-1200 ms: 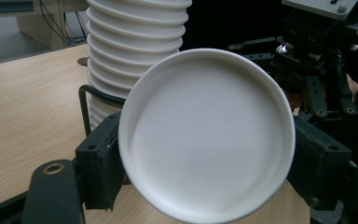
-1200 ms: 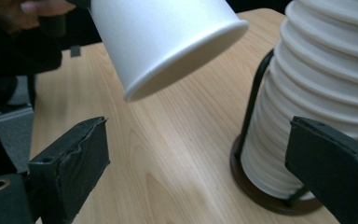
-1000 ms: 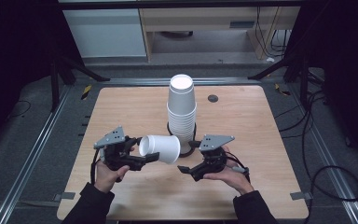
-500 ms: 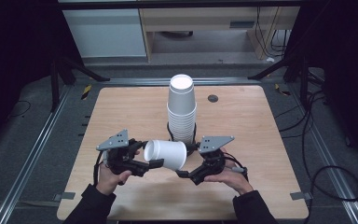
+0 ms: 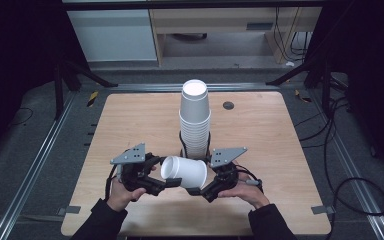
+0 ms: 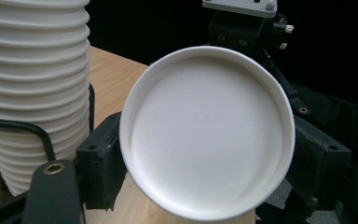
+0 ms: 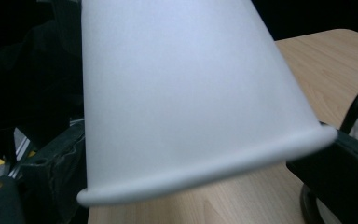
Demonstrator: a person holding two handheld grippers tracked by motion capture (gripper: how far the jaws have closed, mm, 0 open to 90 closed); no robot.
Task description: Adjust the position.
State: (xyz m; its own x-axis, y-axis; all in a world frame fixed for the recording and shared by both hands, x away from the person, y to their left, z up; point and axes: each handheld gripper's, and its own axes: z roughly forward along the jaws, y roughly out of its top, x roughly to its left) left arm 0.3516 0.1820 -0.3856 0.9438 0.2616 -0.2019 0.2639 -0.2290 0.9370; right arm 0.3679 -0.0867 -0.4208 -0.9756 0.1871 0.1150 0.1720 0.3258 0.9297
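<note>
We are clamping the left gripper (image 5: 172, 183) on the narrow base end of a white paper cup (image 5: 185, 172), with one pad (image 6: 101, 165) pressing its left side. The right gripper (image 5: 196, 190) is closing on the cup's rolled rim end, jaws against it on either side. The cup is lying sideways in the air between the two grippers, low over the near middle of the wooden table (image 5: 130, 120). Just beyond it, the stack of cups (image 5: 195, 120) is standing upright in a black wire holder (image 6: 37, 135)
</note>
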